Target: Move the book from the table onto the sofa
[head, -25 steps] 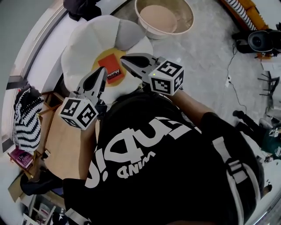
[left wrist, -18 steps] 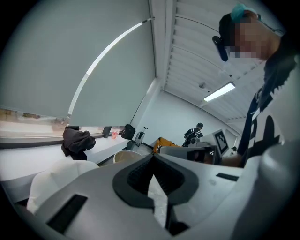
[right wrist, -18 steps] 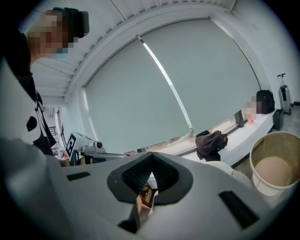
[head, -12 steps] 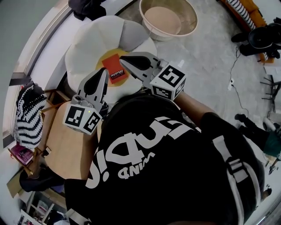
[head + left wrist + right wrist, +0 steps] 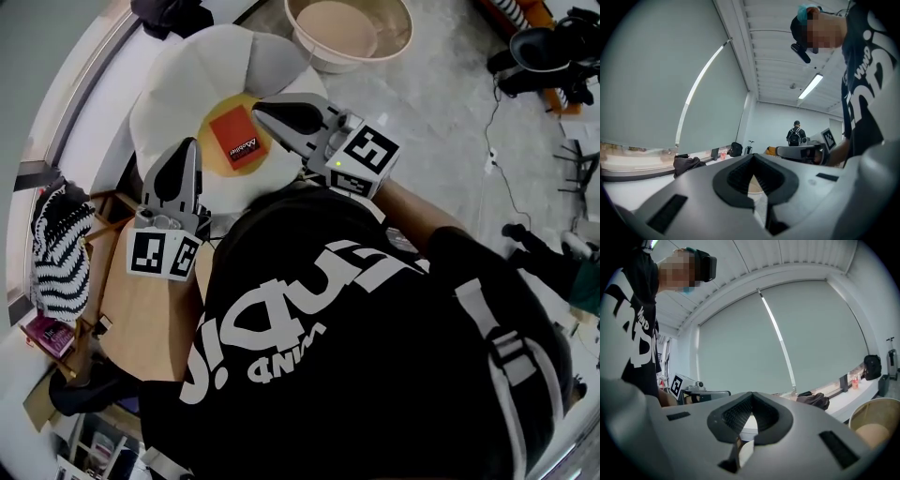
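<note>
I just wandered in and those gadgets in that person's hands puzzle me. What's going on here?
A person in a black shirt holds a gripper in each hand and is moving a book from the wooden table to the sofa. The red book already lies on the yellow middle of the white flower-shaped sofa. The left gripper and right gripper hover near it, jaws shut, holding nothing.

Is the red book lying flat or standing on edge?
Flat: the red book lies cover-up on the yellow middle of the white cushion.
</note>
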{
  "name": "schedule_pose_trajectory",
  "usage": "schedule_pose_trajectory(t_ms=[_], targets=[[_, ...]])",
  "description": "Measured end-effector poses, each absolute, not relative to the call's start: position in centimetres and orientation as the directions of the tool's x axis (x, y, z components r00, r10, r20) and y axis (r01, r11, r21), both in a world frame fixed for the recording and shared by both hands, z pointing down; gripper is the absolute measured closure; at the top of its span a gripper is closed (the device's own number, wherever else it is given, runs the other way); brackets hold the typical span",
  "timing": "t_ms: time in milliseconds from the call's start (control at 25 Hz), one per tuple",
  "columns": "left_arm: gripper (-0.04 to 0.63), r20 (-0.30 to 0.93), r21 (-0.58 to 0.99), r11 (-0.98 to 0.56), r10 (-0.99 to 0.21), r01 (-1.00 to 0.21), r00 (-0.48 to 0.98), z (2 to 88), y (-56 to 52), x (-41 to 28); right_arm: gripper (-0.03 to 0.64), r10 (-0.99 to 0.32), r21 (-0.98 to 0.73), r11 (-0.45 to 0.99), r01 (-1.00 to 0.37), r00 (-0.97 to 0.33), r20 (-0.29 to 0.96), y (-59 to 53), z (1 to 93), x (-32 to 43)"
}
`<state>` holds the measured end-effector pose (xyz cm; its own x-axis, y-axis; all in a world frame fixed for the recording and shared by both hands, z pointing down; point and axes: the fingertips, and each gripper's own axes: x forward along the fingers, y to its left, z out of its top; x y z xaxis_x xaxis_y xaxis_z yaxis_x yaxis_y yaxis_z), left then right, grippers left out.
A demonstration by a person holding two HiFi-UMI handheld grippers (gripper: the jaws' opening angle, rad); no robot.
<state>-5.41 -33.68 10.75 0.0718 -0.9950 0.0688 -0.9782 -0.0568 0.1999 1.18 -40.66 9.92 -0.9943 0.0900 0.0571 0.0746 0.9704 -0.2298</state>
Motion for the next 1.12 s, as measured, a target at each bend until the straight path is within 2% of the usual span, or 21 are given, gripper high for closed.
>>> schedule_pose_trajectory(t_ms=[280, 480, 1120], targets=[[0.586, 0.074, 0.214, -0.035, -0.996, -0.976, 0.052, 11.2, -32.8, -5.8, 0.615, 0.061, -0.223, 0.973, 0.050, -0.997, 0.043, -40.9, 10.0, 1.7], [0.586, 0.073, 0.226, -0.031, -0.996, -0.974, 0.049, 11.2, -32.5, -5.6, 0.615, 0.051, -0.219, 0.975, 0.027, -0.993, 0.105, -40.8, 10.5, 2.4], [0.586, 0.094, 0.258, -0.021, -0.995, -0.966, 0.046, 12.4, -32.4, -5.4, 0.615, 0.070, -0.250, 0.967, 0.055, -0.996, 0.053, -40.4, 10.8, 1.7]])
